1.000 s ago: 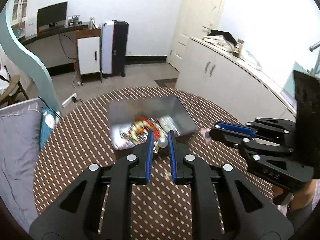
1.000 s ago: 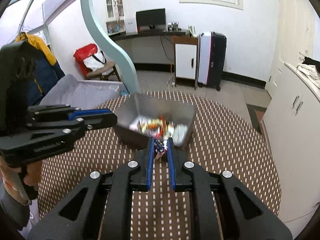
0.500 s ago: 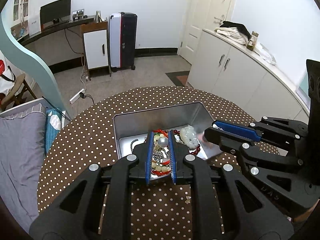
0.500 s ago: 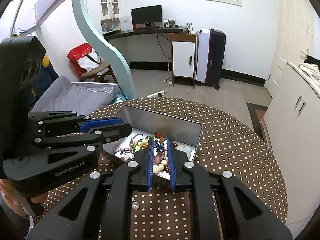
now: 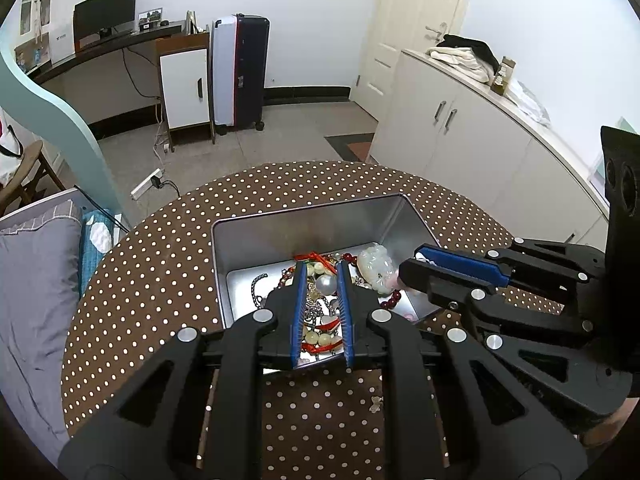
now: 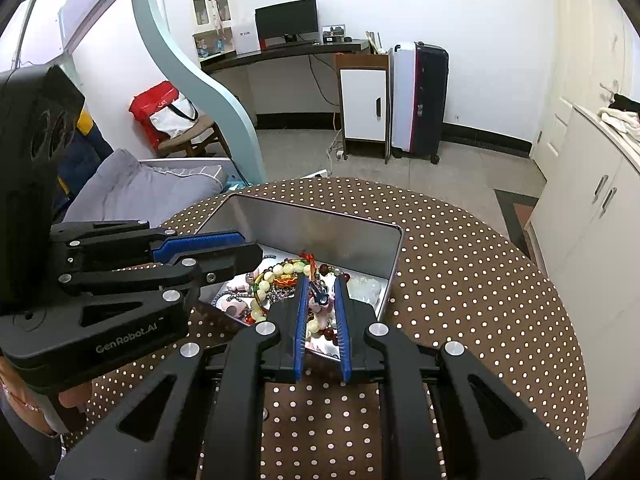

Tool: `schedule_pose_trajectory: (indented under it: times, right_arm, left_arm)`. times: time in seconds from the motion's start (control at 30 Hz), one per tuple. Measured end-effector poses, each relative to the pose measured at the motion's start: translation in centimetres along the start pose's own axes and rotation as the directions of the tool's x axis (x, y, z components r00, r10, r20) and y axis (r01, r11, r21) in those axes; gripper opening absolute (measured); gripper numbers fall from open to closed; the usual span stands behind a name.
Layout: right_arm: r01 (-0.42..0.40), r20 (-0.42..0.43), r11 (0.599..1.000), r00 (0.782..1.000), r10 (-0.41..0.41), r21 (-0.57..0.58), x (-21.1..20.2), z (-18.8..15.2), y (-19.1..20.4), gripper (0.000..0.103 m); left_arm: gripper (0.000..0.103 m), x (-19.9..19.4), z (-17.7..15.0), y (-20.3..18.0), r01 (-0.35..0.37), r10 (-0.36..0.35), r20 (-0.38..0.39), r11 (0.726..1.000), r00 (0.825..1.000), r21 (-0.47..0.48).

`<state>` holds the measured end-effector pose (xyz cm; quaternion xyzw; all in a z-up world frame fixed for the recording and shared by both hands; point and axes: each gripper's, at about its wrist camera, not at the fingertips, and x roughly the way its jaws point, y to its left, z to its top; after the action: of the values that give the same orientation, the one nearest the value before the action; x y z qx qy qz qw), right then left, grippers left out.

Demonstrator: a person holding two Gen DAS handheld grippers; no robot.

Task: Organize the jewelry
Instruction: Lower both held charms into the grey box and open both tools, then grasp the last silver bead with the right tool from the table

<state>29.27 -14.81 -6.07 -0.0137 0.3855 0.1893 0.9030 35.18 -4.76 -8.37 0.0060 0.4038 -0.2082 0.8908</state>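
Note:
A silver metal tin [image 5: 312, 224] [image 6: 320, 228] full of mixed jewelry stands on the polka-dot table. My left gripper [image 5: 320, 276] hovers over the tin, shut on a large pearl piece [image 5: 326, 283] with a chain hanging below it. My right gripper [image 6: 320, 292] hovers over the tin's near right corner, shut on a small blue and pink trinket [image 6: 320, 300]. Each gripper shows from the side in the other's view: the right gripper [image 5: 416, 270], the left gripper [image 6: 248, 254]. Beads, chains and a pale jade piece [image 5: 374, 268] lie in the tin.
A small loose charm [image 5: 375, 403] lies on the brown dotted tablecloth [image 5: 160, 280] in front of the tin. White cabinets [image 5: 480, 132] stand to the right; a grey cushion [image 5: 32, 300] lies left of the table.
Both grippers rose and pulled back with their pieces still held, so the tin now sits lower and sharper in view. Their grips have not changed.

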Motion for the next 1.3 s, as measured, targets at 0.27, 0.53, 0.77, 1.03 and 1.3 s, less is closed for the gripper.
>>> schedule_pose_trajectory:
  times: [0.27,0.53,0.77,1.03,1.3]
  right_arm:
    - [-0.016,0.008,1.000,1.000,0.015,0.024,-0.4,0.0,-0.4,0.012]
    - [-0.013,0.049,0.999,0.999,0.011,0.035,-1.9,-0.2,-0.4,0.014]
    - [-0.012,0.085,1.000,0.996,0.011,0.021,-4.4,-0.9,0.1,0.021]
    - [-0.026,0.066,0.999,0.997,0.028,-0.027,-6.0,-3.9,2.1,0.023]
    - [0.002,-0.053,0.996,0.999,-0.006,-0.086,-3.1,-7.5,4.0,0.027]
  left_arm:
    - [0.050,-1.1,-0.4,0.2,-0.004,0.004,0.029,1.000,1.000,-0.016]
    - [0.053,-3.2,-0.6,0.4,-0.016,0.018,0.068,0.999,0.998,-0.034]
    - [0.059,-6.5,-1.6,1.2,-0.045,0.053,0.130,0.997,0.990,-0.060]
    - [0.062,-8.7,-4.8,1.2,-0.158,0.164,0.160,0.986,0.973,-0.051]
    - [0.062,-8.8,-7.4,2.8,-0.165,0.175,0.119,0.982,0.977,-0.093]
